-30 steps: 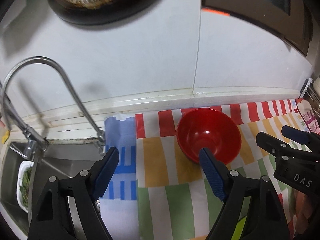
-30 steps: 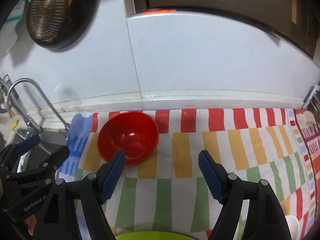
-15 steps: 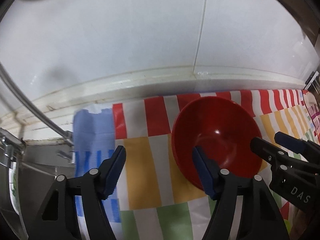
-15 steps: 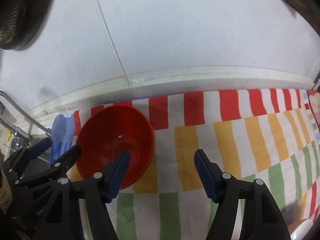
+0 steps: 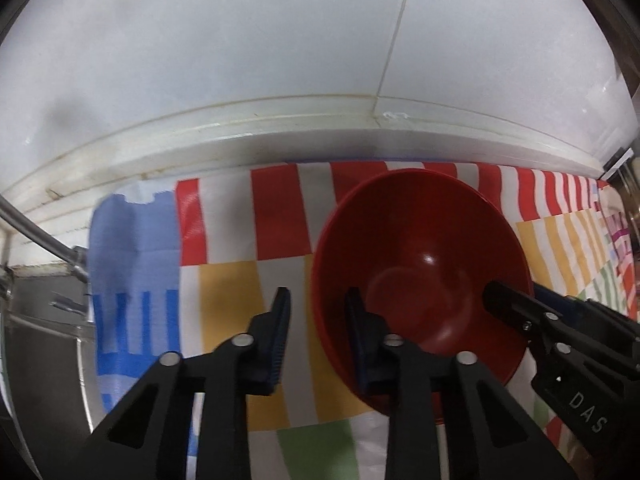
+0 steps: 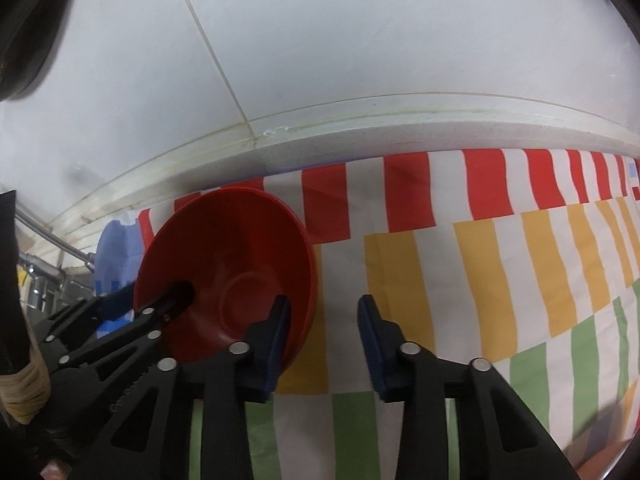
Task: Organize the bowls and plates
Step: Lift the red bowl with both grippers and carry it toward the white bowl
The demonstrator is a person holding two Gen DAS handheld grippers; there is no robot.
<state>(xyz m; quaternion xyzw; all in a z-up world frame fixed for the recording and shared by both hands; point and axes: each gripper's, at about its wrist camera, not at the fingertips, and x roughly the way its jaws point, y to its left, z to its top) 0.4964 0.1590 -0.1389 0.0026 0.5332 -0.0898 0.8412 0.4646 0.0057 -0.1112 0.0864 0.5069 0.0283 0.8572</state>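
A red bowl (image 5: 420, 264) sat on a striped cloth (image 5: 280, 220) of red, yellow, green and white bands that covered the counter, close to the white tiled wall (image 5: 240, 40). In the left wrist view the bowl filled the centre right of the frame; in the right wrist view it lay at centre left (image 6: 232, 276).

The left gripper (image 5: 316, 320) straddled the bowl's near-left rim, one blue-padded finger (image 5: 280, 332) outside over the cloth and the other (image 5: 360, 336) inside the bowl. Its fingers had just been closing and stood narrow, the rim wall between them. A strip of cloth still showed between the outer pad and the rim, so the pads were not clearly pressing.

The right gripper (image 6: 322, 328) straddled the opposite side. Its inner finger (image 6: 276, 332) lay inside the bowl against the wall, and its outer finger (image 6: 372, 340) hung over the cloth with a clear gap to the rim. These fingers had also just been closing, but they were not clamped on the bowl.

Each gripper showed in the other's view: the right one at the lower right of the left wrist frame, its tip reaching over the bowl's rim, the left one at the lower left of the right wrist frame.

A blue and white cloth (image 5: 132, 272) lay at the left edge of the striped one, beside a metal sink (image 5: 40, 320) at the far left.
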